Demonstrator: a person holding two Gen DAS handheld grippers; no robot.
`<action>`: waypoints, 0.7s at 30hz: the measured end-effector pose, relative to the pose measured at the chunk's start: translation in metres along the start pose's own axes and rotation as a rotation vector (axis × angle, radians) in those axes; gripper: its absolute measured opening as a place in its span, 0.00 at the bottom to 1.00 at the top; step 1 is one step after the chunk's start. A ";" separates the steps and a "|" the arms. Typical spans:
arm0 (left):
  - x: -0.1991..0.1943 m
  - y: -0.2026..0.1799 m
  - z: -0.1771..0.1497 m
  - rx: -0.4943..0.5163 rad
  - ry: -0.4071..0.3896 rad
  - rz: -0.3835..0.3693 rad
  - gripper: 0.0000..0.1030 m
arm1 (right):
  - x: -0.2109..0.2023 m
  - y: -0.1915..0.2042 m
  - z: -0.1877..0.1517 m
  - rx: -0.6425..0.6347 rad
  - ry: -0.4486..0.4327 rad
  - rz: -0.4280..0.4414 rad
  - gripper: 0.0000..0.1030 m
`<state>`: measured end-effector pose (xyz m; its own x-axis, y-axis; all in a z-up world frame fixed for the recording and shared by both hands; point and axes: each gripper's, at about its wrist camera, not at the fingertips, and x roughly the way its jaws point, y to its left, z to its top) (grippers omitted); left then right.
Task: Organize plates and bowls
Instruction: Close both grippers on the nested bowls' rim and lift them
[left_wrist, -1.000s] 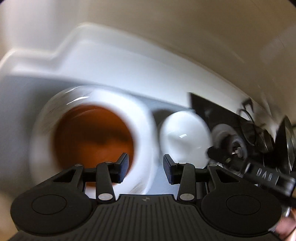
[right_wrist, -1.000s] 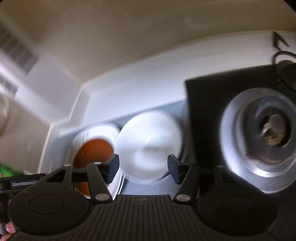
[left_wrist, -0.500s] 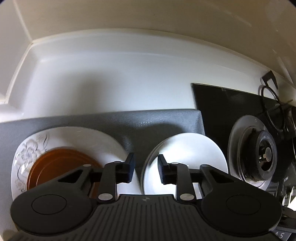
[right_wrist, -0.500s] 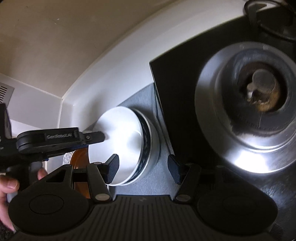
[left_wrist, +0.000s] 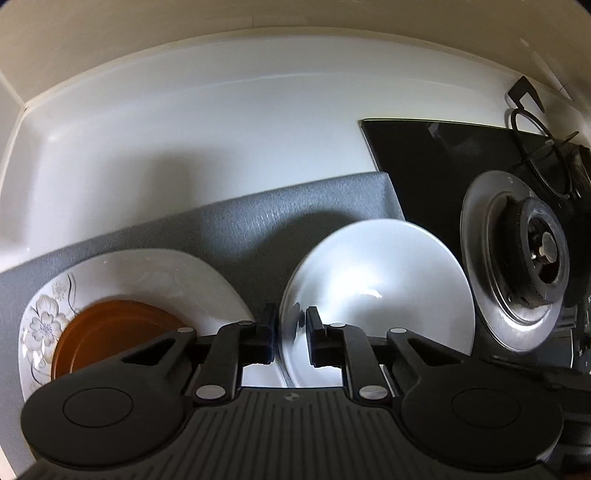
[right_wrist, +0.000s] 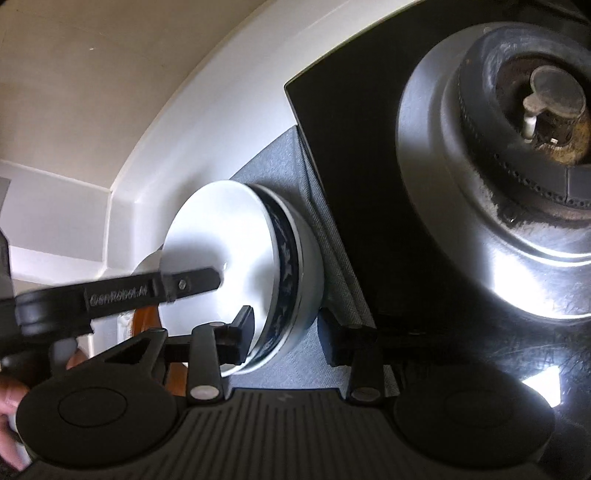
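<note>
Meanwhile, low in the frame, the left gripper (left_wrist: 290, 341) is closing on the white bowl's (left_wrist: 380, 291) rim; the right gripper (right_wrist: 284, 341) is closing around both stacked bowls' (right_wrist: 291, 266) rims, not yet pinching.

Near rim of the white bowl (left_wrist: 376, 295) was hidden behind the left gripper (left_wrist: 290, 341) body; pad contact on the rim could not be confirmed. Orange dish (left_wrist: 110, 332) was half covered by the gripper linkage. Right view: the left gripper arm (right_wrist: 122, 291) was motion-blurred, the hand (right_wrist: 11, 402) cut off at frame edge. Bowl stack's (right_wrist: 291, 273) lower part sat behind the right gripper (right_wrist: 286, 332).
</note>
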<state>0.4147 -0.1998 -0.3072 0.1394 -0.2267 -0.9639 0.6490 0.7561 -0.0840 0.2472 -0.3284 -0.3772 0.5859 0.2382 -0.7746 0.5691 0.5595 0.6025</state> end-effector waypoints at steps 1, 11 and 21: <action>-0.001 0.001 -0.002 -0.012 -0.002 -0.008 0.16 | -0.001 -0.001 -0.001 -0.009 -0.001 0.001 0.37; -0.007 -0.017 -0.032 -0.103 -0.006 0.030 0.16 | -0.018 -0.013 -0.006 -0.026 -0.005 0.005 0.32; -0.030 -0.023 -0.049 -0.199 -0.052 0.026 0.16 | -0.044 -0.012 -0.004 -0.055 -0.028 0.022 0.32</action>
<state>0.3585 -0.1804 -0.2885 0.1962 -0.2330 -0.9525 0.4845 0.8675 -0.1125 0.2120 -0.3423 -0.3512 0.6142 0.2292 -0.7551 0.5238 0.5973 0.6074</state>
